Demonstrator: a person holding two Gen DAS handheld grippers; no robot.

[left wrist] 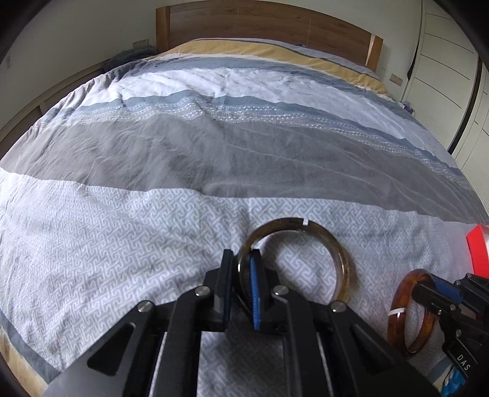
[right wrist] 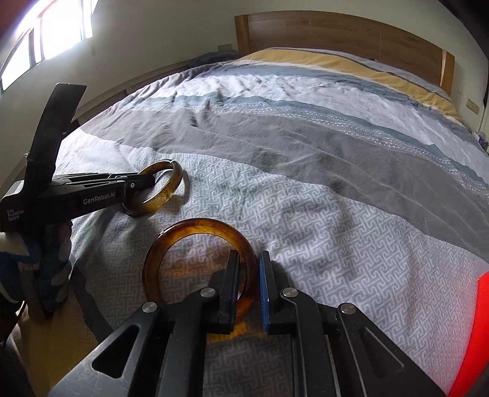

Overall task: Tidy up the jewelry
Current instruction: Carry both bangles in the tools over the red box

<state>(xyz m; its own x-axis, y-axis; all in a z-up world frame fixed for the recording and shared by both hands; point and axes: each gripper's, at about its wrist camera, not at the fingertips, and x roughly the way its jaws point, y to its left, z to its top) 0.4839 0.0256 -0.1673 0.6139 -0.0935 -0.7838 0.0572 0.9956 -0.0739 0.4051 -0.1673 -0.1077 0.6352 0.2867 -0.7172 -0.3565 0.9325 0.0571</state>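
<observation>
Two translucent bangles on the patterned duvet (left wrist: 122,232): the left gripper (left wrist: 241,274) pinches the olive-brown bangle's (left wrist: 342,259) rim, while the right gripper (right wrist: 249,274), low and level, clamps the amber bangle (right wrist: 195,227) beside it.

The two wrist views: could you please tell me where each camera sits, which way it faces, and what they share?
Left wrist: rides on the left claw, faces up the bed toward the headboard; own fingers clamp the pale bangle; the right claw shows at right.
Right wrist: rides on the right claw, facing likewise; fingers grip the amber bangle; the left claw and gloved hand show at left.
Shared: both bangles, claws, the bed, the headboard, and a red object at right.
</observation>
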